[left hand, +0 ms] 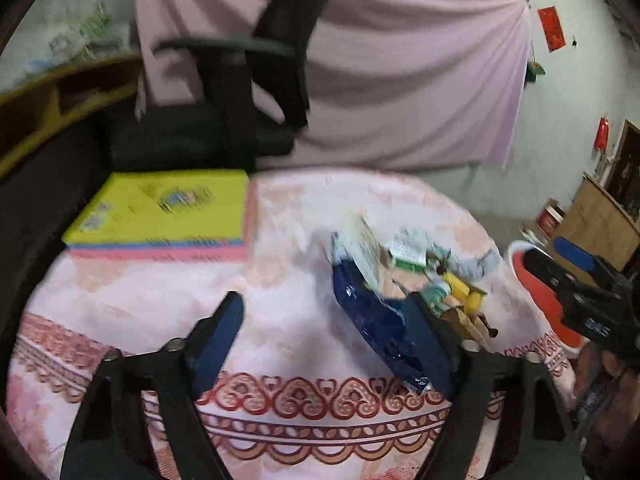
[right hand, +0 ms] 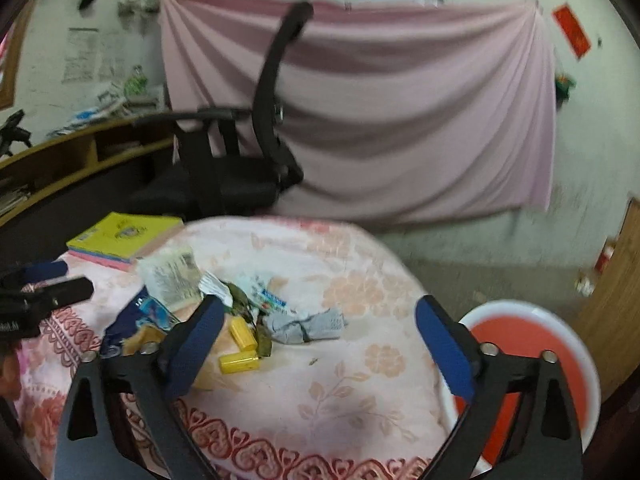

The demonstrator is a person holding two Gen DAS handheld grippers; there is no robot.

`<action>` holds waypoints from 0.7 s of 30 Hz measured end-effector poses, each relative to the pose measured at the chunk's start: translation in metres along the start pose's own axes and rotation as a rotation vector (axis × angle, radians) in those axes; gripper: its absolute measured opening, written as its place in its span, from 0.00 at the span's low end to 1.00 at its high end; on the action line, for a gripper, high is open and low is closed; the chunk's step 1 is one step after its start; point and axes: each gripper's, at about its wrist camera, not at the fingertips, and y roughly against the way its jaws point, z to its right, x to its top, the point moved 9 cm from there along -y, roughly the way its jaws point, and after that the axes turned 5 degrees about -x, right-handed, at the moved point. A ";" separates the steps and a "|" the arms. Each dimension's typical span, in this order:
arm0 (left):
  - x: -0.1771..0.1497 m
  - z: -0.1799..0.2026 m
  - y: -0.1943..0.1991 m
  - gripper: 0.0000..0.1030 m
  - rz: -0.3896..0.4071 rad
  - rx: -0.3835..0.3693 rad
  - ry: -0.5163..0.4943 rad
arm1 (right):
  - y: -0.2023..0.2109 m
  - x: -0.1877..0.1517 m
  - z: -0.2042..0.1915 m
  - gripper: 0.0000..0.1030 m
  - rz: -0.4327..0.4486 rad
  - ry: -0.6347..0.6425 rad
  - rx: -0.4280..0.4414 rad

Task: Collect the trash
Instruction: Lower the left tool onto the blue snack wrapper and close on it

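Note:
A heap of trash lies on the round table's pink flowered cloth (left hand: 160,304): a dark blue wrapper (left hand: 372,316), white printed packets (right hand: 172,276), two yellow cylinders (right hand: 242,334) and a crumpled grey wad (right hand: 308,326). My left gripper (left hand: 324,308) is open over the cloth, its right finger overlapping the blue wrapper without gripping it. My right gripper (right hand: 320,308) is open above the grey wad, the yellow cylinders by its left finger. Each gripper shows at the edge of the other's view. A red basin with a white rim (right hand: 520,305) stands just past the table's right edge.
Two stacked books, the yellow one (left hand: 160,208) on top, lie at the table's far left. A black office chair (right hand: 248,160) stands behind the table before a pink hanging sheet (right hand: 400,100). A wooden shelf (right hand: 60,160) runs along the left, and a cardboard box (left hand: 600,224) sits at the right.

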 end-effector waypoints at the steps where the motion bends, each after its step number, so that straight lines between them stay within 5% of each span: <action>1: -0.001 -0.001 -0.005 0.64 -0.027 -0.011 0.013 | -0.006 0.000 0.000 0.84 -0.021 0.003 0.004; 5: -0.010 -0.002 -0.027 0.45 -0.175 -0.074 0.085 | -0.032 -0.006 -0.003 0.72 -0.156 -0.012 0.031; 12: -0.009 0.006 -0.047 0.32 -0.331 -0.132 0.135 | -0.059 -0.010 -0.013 0.70 -0.292 -0.014 0.063; 15: -0.008 0.010 -0.050 0.25 -0.366 -0.156 0.153 | -0.069 -0.023 -0.020 0.68 -0.375 -0.032 0.093; 19: -0.009 0.008 -0.050 0.18 -0.363 -0.176 0.192 | -0.063 -0.029 -0.018 0.64 -0.353 -0.028 0.102; 21: -0.012 0.009 -0.051 0.10 -0.347 -0.177 0.184 | -0.062 -0.033 -0.015 0.53 -0.340 -0.028 0.111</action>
